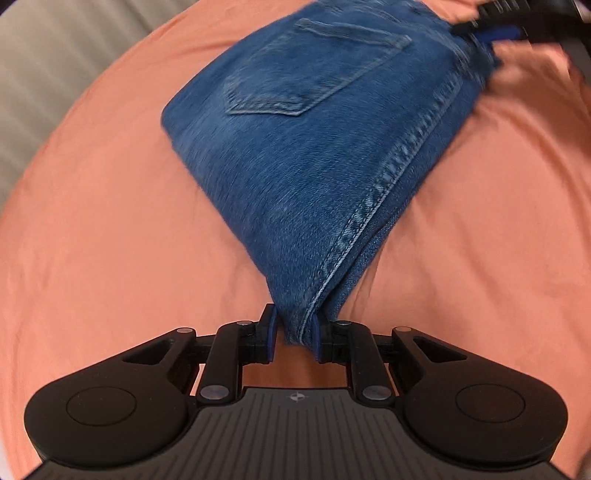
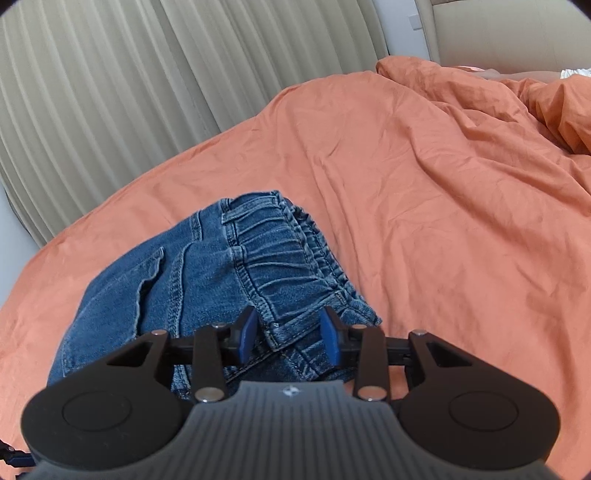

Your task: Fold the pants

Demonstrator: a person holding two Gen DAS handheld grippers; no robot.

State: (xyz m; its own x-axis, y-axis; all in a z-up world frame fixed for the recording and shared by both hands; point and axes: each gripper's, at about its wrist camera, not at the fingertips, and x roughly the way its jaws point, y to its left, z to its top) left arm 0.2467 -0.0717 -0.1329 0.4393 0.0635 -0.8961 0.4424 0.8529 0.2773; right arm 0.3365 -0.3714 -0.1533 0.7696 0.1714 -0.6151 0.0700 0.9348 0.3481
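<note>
Folded blue jeans (image 1: 314,122) lie on the orange bedsheet (image 1: 110,240), back pocket facing up. My left gripper (image 1: 295,336) is shut on the near corner of the fold, the stitched side seam bunched between its pads. In the left wrist view my right gripper (image 1: 491,29) shows blurred at the far upper right corner of the jeans. From the right wrist the elastic waistband (image 2: 280,251) runs into my right gripper (image 2: 290,336), whose blue pads grip the waistband's near corner. The rest of the jeans (image 2: 122,295) spreads to the left.
An orange sheet (image 2: 406,184) covers the whole bed, with a rumpled orange duvet (image 2: 535,110) heaped at the far right. Beige pleated curtains (image 2: 92,92) hang behind the bed's left edge. A pale headboard (image 2: 498,29) stands at the back.
</note>
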